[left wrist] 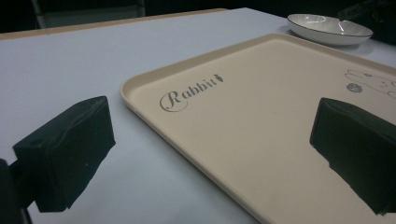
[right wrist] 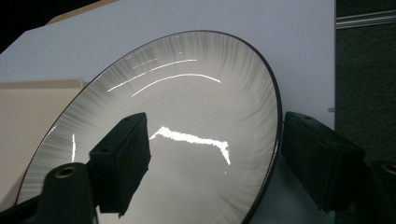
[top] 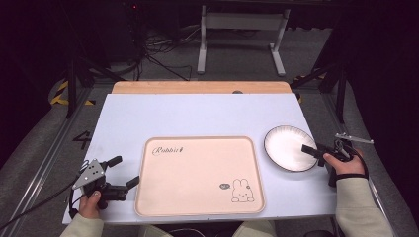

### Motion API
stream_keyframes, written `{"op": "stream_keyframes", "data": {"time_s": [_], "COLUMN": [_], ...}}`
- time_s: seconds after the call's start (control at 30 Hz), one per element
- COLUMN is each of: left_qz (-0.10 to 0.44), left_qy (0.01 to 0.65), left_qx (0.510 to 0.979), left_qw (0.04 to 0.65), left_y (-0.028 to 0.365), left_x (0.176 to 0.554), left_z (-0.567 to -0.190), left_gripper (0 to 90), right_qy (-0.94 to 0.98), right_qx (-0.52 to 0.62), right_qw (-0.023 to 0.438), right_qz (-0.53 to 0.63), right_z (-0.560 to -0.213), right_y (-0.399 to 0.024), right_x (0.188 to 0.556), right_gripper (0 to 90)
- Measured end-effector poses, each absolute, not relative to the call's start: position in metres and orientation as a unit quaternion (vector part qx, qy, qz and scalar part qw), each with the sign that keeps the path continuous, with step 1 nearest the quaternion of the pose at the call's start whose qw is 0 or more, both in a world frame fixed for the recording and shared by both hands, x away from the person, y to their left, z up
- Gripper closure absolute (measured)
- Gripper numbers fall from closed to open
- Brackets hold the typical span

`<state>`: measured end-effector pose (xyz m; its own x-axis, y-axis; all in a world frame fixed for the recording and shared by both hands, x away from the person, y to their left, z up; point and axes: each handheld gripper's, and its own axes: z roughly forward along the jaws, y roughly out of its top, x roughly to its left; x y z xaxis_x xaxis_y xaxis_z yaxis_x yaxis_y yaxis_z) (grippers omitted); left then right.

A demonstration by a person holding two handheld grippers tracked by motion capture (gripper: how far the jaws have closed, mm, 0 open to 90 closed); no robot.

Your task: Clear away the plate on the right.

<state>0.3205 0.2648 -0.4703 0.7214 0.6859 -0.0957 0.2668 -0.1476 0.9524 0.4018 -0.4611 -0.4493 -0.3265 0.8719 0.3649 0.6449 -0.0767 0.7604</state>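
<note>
Two grippers wide open, holding nothing. Right gripper (top: 316, 151) straddles rim of plate (top: 286, 145), just right of tray (top: 197, 207); left gripper (top: 123, 173) straddles tray's edge. Likely next: close on rim, lift.

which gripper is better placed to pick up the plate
Right. The right gripper already straddles the rim of the round white plate with grey streaks, jaws open. The left gripper sits across the beige rectangular tray.

"Rabbit" in script with a small carrot mark on the beige tray (top: 197, 197), near its far-left corner
</note>
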Motion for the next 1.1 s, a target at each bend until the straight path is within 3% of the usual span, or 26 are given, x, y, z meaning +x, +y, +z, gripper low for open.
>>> {"op": "stream_keyframes", "data": {"time_s": [0.37,0.53,0.73,1.03,1.1], "left_qz": [0.185,0.185,0.184,0.182,0.182], "left_qy": [0.324,0.324,0.324,0.325,0.325], "left_qx": [0.735,0.735,0.735,0.735,0.735], "left_qw": [0.567,0.567,0.567,0.567,0.567], "left_y": [0.2648,0.2649,0.2649,0.265,0.265], "left_x": [0.3205,0.3205,0.3206,0.3207,0.3207], "left_z": [-0.4703,-0.4703,-0.4703,-0.4703,-0.4703], "left_gripper": [0.4,0.4,0.4,0.4,0.4], "right_qy": [0.655,0.632,0.63,0.614,0.609], "right_qx": [0.595,0.615,0.627,0.655,0.661], "right_qw": [0.102,0.085,0.091,0.113,0.109], "right_qz": [0.455,0.463,0.449,0.425,0.425], "right_z": [-0.4525,-0.4537,-0.4519,-0.4521,-0.4517], "right_y": [-0.4657,-0.4607,-0.4571,-0.4592,-0.4591], "right_x": [0.402,0.4028,0.4035,0.4024,0.4021], "right_gripper": [40.9,40.1,46.9,73.8,74.7]}}
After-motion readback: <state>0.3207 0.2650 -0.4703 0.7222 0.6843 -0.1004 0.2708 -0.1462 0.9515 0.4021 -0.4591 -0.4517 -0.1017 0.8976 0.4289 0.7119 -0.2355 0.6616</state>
